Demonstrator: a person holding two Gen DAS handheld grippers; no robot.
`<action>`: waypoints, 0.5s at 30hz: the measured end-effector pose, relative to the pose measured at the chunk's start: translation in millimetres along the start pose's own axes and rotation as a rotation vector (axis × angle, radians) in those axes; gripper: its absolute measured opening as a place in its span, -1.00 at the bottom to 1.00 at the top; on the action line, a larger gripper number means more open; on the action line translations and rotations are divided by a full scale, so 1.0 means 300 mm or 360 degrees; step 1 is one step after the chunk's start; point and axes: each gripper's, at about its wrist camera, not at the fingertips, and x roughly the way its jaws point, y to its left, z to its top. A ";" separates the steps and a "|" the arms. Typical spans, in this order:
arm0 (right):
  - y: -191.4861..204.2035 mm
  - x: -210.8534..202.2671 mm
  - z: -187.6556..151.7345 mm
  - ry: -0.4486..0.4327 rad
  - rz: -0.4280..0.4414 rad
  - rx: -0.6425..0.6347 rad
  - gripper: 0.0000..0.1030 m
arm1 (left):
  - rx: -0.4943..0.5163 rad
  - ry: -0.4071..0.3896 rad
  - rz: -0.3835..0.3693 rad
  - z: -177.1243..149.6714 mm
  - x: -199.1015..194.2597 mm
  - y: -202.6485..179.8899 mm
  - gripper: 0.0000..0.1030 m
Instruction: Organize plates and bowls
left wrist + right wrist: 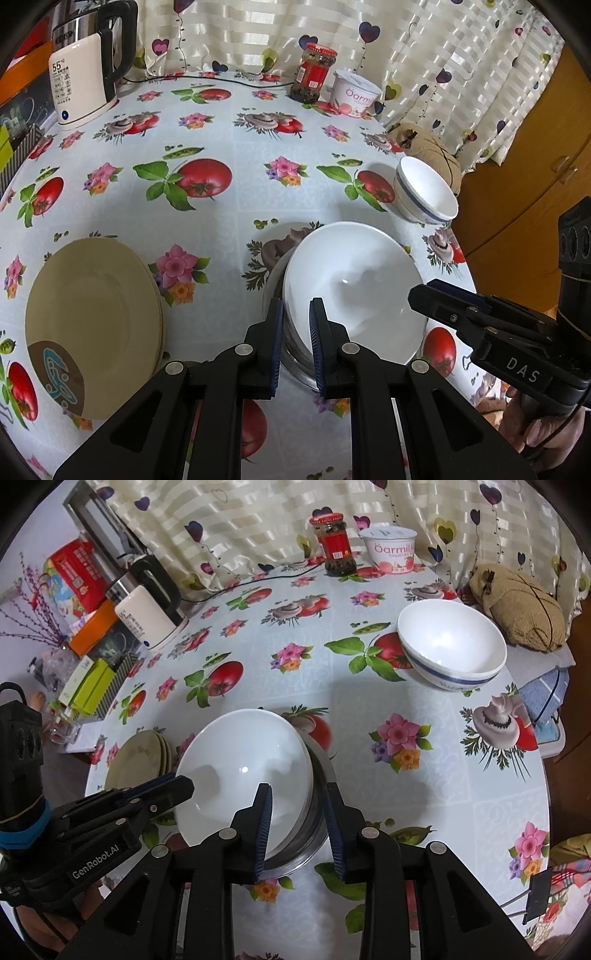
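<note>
Smooth round white bowl (354, 284) sitting in a shiny metal bowl (314, 834) mid-counter (229, 147), left gripper (297, 345) pinching the white rim, right gripper (301, 829) loose around both rims, blue-striped bowl (452, 653) at two o'clock, tan plates (94, 325) at nine o'clock

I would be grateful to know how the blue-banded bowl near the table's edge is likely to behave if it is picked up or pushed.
The blue-banded bowl looks glazed, so probably stiff, slippery and breakable. Its wide mouth over a narrower base suggests that a push on the rim may tip it. It stands near the table edge, so a push outward risks a fall.
</note>
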 end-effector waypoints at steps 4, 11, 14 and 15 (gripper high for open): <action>0.000 -0.032 0.003 -0.0032 0.0001 -0.0005 -0.45 | 0.0005 -0.0034 0.0007 0.005 -0.023 -0.003 -0.71; -0.006 -0.100 0.016 -0.0107 -0.0012 -0.0009 -0.42 | 0.0040 -0.0101 0.0026 0.031 -0.067 -0.027 -0.71; -0.024 -0.133 0.024 -0.0146 -0.0028 -0.0002 -0.40 | 0.0061 -0.0120 0.0012 0.049 -0.078 -0.046 -0.71; -0.027 -0.141 0.026 -0.0154 -0.0033 0.0002 -0.39 | 0.0071 -0.0126 0.0002 0.056 -0.080 -0.055 -0.71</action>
